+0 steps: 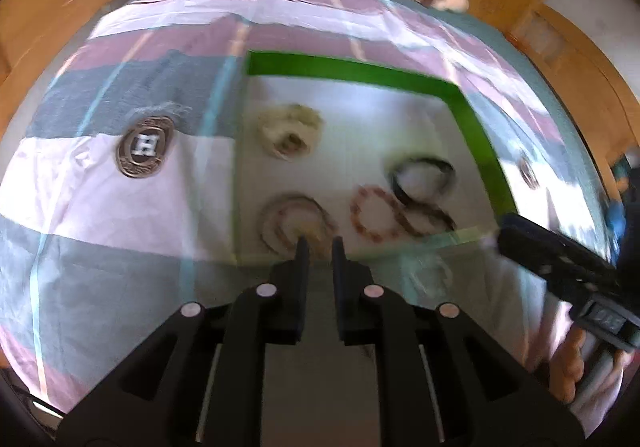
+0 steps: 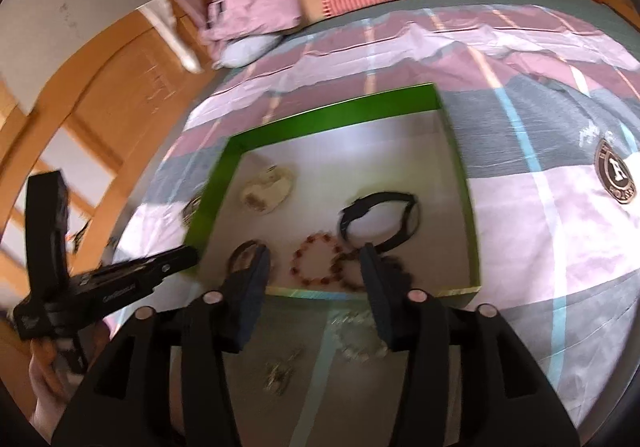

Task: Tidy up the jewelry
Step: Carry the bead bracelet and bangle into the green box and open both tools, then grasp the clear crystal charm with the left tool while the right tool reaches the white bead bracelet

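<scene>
Now | left gripper point(image 1: 319, 243): jaws a narrow gap apart, nothing between, tips over near edge of green tray point(image 1: 344, 67), touching coiled beaded bracelet point(image 1: 296, 221) | right gripper point(image 2: 316, 267): jaws wide, empty, poised at tray's near rim; red bead bracelet point(image 2: 316, 261) between its fingers | black strap point(image 2: 380, 221) just beyond.

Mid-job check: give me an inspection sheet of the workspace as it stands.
Surface: striped bedspread on a bed.
Job's things: green-rimmed tray holds a black band, red bead bracelet, dark bead bracelet, cream piece; a pale chain and small metal piece lie outside it.
Clutter: pillows at the far end.
Grippers: left gripper jaws slightly apart, right gripper jaws wide, both empty.
Cables: nothing seen.
Surroundings: wooden furniture.
</scene>
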Tool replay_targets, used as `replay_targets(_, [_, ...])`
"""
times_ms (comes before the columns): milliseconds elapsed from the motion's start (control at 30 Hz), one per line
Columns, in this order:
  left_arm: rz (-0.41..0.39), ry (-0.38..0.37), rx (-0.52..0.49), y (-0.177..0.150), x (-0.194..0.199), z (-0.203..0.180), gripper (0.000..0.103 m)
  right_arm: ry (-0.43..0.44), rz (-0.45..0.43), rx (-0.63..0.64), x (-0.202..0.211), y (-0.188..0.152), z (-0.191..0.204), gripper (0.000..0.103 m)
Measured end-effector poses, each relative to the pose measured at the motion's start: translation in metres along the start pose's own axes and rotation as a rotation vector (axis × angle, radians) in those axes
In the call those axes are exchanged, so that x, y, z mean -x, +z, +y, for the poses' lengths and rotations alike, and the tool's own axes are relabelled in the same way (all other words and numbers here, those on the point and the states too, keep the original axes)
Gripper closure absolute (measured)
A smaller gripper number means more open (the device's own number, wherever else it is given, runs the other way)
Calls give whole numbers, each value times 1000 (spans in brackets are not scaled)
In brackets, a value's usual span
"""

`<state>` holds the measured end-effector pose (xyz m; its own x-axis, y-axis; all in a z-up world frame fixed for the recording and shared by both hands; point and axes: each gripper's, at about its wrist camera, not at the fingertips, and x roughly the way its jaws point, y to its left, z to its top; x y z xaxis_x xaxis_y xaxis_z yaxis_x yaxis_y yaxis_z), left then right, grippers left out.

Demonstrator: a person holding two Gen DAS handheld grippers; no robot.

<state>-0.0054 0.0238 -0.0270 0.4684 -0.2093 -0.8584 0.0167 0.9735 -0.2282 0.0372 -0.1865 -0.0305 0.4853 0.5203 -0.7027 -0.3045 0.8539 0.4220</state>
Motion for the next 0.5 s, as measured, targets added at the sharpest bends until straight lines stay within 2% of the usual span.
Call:
replay_targets(67, [47, -46, -78, -8, -5, -13, 93, 49, 53, 53, 1, -7, 8, 54])
replay_targets(133, [94, -29, -161, -20, -16, -28, 93, 71, 104, 99, -6, -14, 14, 54])
replay_targets(267, [192, 7, -235, -34, -41, -42, 91, -22, 190, 104, -26, -24, 8, 54])
replay_targets(300, [219, 14, -245, -37, -47, -44, 87, -54, 210, 93, -30, -25, 3, 54])
replay_targets(333, [236, 15, -251, -38, -51, -44, 78, -77, 223, 86, -33, -25, 1, 54])
replay_targets(400, [276, 20, -263, -43, -61, -46, 69, -160, 250, 80, -41, -28, -6, 54])
replay_targets(500, [322, 31, -278, -49, -77, -48, 69, -249, 305, 75, -56, -36, -17, 54])
